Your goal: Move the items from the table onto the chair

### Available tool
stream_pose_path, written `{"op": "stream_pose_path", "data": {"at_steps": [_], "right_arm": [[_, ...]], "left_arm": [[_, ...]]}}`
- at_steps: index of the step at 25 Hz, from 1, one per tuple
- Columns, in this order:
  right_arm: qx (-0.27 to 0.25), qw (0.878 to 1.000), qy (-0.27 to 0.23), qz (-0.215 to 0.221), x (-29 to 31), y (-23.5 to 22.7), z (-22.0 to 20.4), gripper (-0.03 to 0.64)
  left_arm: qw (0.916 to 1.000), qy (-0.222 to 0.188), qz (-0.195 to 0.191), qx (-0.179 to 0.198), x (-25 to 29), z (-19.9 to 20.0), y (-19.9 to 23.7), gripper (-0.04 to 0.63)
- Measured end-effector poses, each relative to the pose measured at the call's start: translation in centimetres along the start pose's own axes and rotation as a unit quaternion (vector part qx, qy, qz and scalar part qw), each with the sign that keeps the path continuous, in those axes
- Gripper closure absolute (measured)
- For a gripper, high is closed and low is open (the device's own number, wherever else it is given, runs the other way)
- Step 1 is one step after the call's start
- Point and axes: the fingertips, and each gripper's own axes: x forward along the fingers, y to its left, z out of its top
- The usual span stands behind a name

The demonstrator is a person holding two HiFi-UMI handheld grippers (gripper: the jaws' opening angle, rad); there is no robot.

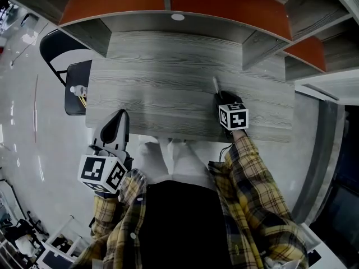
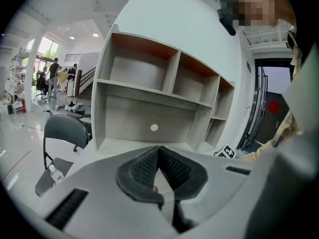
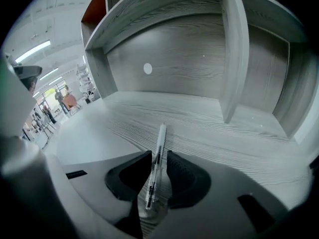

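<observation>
Across the middle of the head view, a grey wood-grain table (image 1: pixel 168 66), backed by open shelving (image 1: pixel 185 18) along the top of the frame. Nearly bare, apart from one pen (image 1: pixel 215 84) right of centre.

At the left edge, close beside the table's end, a dark chair (image 1: pixel 72 102). Already carrying a small bottle (image 1: pixel 77 89) and something yellow on its seat, too small to name. Probably set that near to keep each transfer a short swing to the left.

Lower left, off the table's near corner, the left gripper (image 1: pixel 116 119). Closed right down, pads (image 2: pixel 142 171) meeting with nothing held between them. Seemingly parked idle, out of the working hand's way, aimed over the tabletop toward the shelving.

Right of centre, the right gripper (image 1: pixel 220 96), tipped nose-down onto the tabletop. Jaws parted only a little, straddling the pen, with a sliver of gap on either side and no pad pressing on it, going by the right gripper view. Lined up along the barrel rather than across it, presumably for a grip down its length.

Smallest, the pen (image 3: pixel 159 138) itself: clear-bodied, flat on the wood, rear end between the pads, tip running out ahead toward the shelving. Not yet lifted. Needs a squeeze before any carry to the chair. Thin and smooth, so likely to pivot in a loose grip.
</observation>
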Motion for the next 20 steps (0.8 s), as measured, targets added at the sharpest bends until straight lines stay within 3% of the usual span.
{"op": "stream_pose_path", "data": {"at_steps": [9, 14, 20], "right_arm": [[-0.074, 0.996, 0.036, -0.041, 0.4, -0.1, -0.3, 0.557], [-0.013, 0.999, 0.023, -0.021, -0.1, -0.1, -0.1, 0.560], [0.066, 0.997, -0.030, 0.025, -2.5, 1.6, 1.9, 0.560]], "left_arm": [[0.9999, -0.010, 0.006, 0.000, 0.3, 0.7, -0.2, 0.592], [0.9997, -0.019, 0.016, -0.003, -0.3, 1.2, 0.3, 0.592], [0.9984, -0.036, 0.042, -0.015, -2.1, 1.6, 2.1, 0.592]]}}
